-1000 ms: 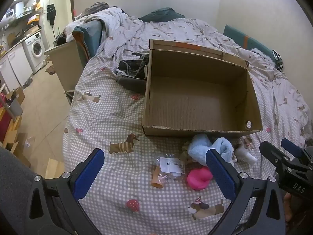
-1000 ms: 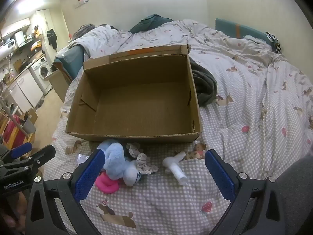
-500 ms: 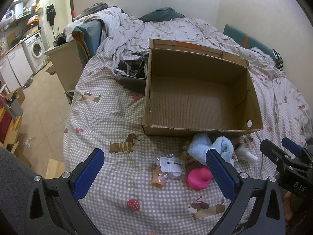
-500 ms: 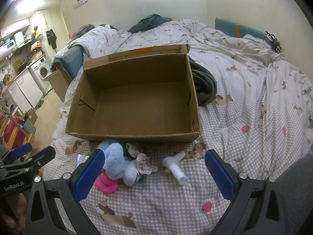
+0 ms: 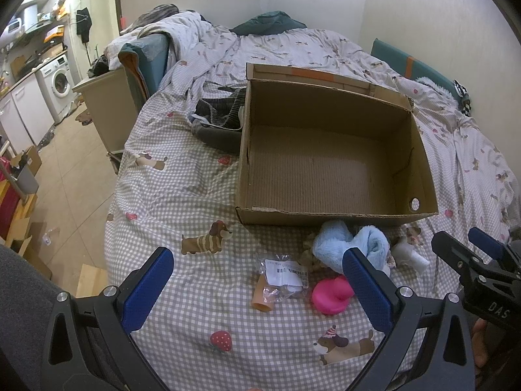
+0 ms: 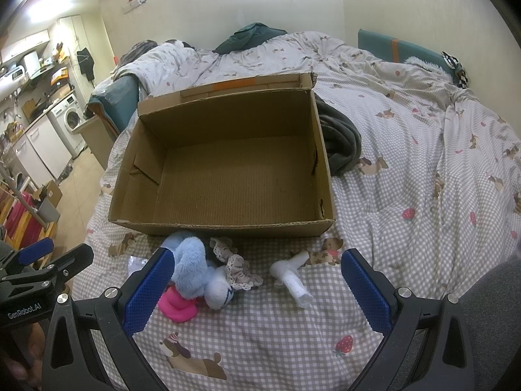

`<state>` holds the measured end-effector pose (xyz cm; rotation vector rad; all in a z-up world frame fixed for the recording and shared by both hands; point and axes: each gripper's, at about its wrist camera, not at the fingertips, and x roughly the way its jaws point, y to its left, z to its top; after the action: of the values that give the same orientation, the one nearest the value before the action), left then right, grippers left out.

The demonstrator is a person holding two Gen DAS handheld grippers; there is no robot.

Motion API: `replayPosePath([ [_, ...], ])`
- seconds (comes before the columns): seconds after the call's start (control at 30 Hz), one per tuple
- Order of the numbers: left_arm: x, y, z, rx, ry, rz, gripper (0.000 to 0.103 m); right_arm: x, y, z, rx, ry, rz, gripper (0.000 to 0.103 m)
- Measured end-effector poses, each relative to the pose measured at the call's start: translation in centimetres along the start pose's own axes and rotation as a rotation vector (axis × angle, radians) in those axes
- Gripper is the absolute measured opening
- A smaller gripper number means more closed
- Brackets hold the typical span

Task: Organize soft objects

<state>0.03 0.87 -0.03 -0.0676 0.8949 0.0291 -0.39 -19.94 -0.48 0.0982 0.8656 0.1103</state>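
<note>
Cardboard box (image 6: 224, 176), corrugated and empty, sat open on the checked quilt (image 6: 407, 244), its near wall just behind the soft things. Its thin walls could buckle or slide on that yielding bedding if a gripper pushed against them. The fluffy blue plush (image 6: 192, 270) lay tangled with a frilled scrunchie (image 6: 234, 267) and touched the smooth pink duck (image 5: 332, 296), so a grab might drag its neighbours along. The crinkly clear packet (image 5: 283, 277) looked slippery. Left gripper (image 5: 257, 280) and right gripper (image 6: 254, 280) both hung wide apart, holding nothing.
</note>
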Motion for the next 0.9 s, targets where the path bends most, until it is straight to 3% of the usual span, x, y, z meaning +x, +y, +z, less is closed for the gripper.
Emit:
replayPosePath([
  [0.9, 0.11, 0.16, -0.14, 0.003, 0.002, 0.004, 0.103, 0.1, 0.07, 0.01, 0.001, 0.003, -0.001, 0.103],
])
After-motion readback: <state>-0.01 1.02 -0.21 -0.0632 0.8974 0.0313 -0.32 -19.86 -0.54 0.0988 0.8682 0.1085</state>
